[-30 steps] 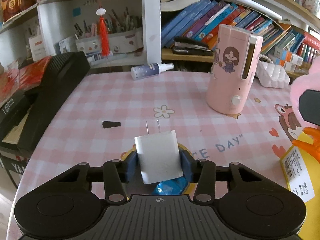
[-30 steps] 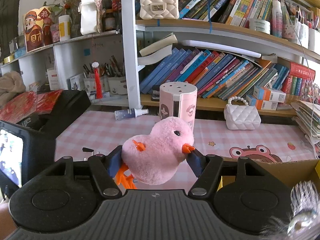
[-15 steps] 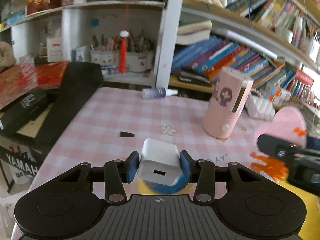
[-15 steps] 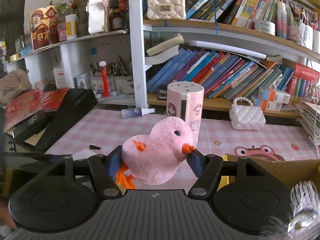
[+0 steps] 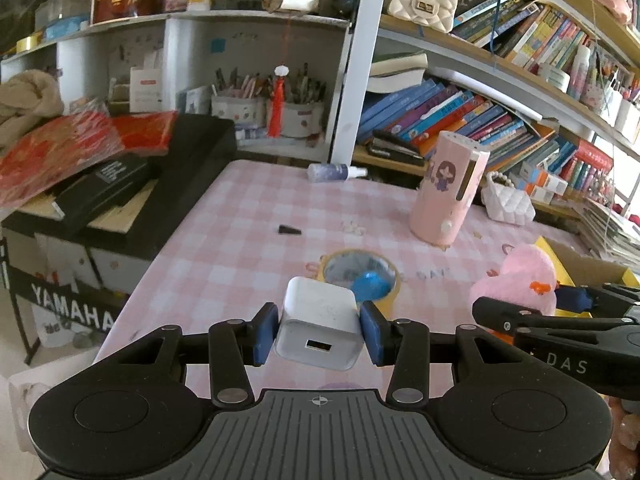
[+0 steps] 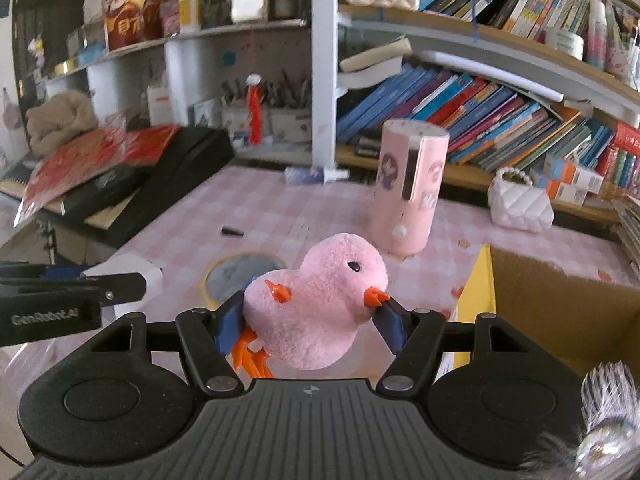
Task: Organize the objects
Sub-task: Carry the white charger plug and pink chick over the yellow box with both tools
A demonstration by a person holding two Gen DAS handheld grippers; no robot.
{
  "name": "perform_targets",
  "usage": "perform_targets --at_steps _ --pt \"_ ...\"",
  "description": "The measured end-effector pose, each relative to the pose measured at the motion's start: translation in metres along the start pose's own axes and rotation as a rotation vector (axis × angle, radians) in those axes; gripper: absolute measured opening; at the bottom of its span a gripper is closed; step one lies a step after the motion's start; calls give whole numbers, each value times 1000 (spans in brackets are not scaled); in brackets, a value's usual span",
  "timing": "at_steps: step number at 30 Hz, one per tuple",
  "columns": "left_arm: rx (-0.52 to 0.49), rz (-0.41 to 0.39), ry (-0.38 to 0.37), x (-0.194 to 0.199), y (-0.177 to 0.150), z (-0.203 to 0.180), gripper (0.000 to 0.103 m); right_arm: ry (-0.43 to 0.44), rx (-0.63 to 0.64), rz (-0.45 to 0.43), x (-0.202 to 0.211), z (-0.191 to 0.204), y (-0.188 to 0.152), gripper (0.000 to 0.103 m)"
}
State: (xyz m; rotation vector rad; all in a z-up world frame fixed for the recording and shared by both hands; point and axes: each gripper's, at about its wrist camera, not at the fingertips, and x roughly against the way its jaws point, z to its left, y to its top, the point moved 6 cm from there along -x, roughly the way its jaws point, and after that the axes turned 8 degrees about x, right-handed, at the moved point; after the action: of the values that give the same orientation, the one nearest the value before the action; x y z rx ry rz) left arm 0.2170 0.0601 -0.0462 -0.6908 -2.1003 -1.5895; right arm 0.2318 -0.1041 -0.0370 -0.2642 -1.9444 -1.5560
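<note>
While both tools are raised above the pink checked tabletop [image 5: 248, 216], each holds one object. Left gripper [image 5: 319, 330]: its blue pads [image 5: 265, 334] press the two sides of a white USB charger [image 5: 320, 334], port face turned toward the camera, so the jaws are clamped on it. Right gripper [image 6: 310, 322]: jaws closed on a pink plush chick [image 6: 320, 304], one pad at its back above the orange feet, the other just under its beak; the same gripper [image 5: 560, 304] and chick [image 5: 520, 284] appear at the right of the left wrist view, beside the charger and apart from it.

Beneath and beyond the charger lies a roll of yellow tape [image 5: 360, 276] flat on the tabletop, with a blue object [image 5: 372, 286] at its ring. Toward the far edge stand a pink cartoon-printed cylinder [image 5: 450, 196], upright, and a white quilted purse [image 5: 508, 200] just beside it; a spray bottle [image 5: 336, 171] lies on its side at the far edge. A small black piece [image 5: 289, 230] lies alone near the middle. An open cardboard box [image 6: 560, 304] sits at the right edge, just right of the chick. Black cases [image 5: 160, 184] stacked off the left edge adjoin the tabletop.
</note>
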Motion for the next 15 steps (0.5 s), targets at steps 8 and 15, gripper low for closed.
perform_targets --at_steps 8,15 --pt "11 -4 -6 33 -19 13 43 1 -41 71 20 13 -27 65" --pt "2 -8 -22 63 -38 20 43 -3 -56 89 42 32 -41 65"
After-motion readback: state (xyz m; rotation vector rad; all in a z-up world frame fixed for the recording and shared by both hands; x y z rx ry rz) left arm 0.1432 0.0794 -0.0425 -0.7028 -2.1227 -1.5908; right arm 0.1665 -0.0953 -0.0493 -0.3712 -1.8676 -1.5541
